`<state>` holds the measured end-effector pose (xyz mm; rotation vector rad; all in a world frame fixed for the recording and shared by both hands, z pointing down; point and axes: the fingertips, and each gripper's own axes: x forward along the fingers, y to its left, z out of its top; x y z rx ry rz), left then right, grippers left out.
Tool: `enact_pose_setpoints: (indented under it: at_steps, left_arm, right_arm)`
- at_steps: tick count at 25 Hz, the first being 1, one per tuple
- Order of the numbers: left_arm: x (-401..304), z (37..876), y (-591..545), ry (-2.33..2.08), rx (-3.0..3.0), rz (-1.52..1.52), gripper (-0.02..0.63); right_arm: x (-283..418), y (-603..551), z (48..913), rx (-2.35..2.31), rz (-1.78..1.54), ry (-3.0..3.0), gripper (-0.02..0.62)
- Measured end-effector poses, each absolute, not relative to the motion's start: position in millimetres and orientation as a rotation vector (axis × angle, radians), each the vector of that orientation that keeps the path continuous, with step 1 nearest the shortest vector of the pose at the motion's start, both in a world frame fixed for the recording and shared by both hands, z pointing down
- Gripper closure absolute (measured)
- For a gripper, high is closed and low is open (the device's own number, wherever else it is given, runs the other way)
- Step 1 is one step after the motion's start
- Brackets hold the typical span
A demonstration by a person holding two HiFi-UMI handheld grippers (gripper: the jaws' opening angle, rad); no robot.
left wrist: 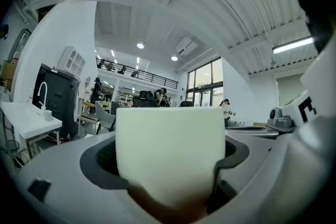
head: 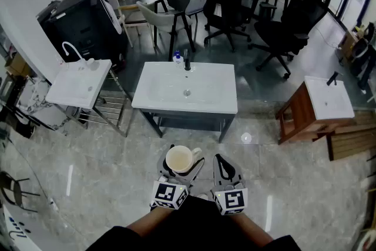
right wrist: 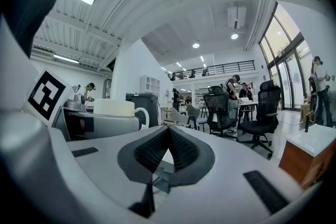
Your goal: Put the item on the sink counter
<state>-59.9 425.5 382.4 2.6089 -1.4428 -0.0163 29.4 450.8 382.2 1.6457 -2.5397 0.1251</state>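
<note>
We hold cream mug (head: 181, 159) in left gripper (head: 184, 165), jaws wide around it. Our right gripper (head: 225, 163) pinched closed, empty. White sink counter (head: 220, 97) ahead, well apart.

Glossy grey marble floor (head: 117, 167), white sink counter (head: 218, 104) standing on it on a dark frame; black faucet (head: 187, 60) and small blue-capped bottle (head: 177, 57) at the counter's back edge; smaller white sink stand (head: 69, 94) to its left, wooden sink cabinet (head: 295, 117) to its right, black office chairs (head: 283, 38) behind
</note>
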Motion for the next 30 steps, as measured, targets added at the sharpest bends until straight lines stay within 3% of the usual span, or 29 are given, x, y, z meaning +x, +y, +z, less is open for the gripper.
enact_pose_setpoints:
  at_steps: [19, 30]
  left_arm:
    - [-41.1, 393.9, 407.1, -1.440, 2.599, 0.015, 0.130]
    - [-37.2, 399.3, 305.3, -1.397, 2.572, -0.044, 0.130]
  right_arm:
    - [48.1, 438.6, 396.9, 1.648, 0.220, -2.585, 0.564]
    - [64.9, 352.9, 406.7, 1.709, 0.246, -2.480, 0.563]
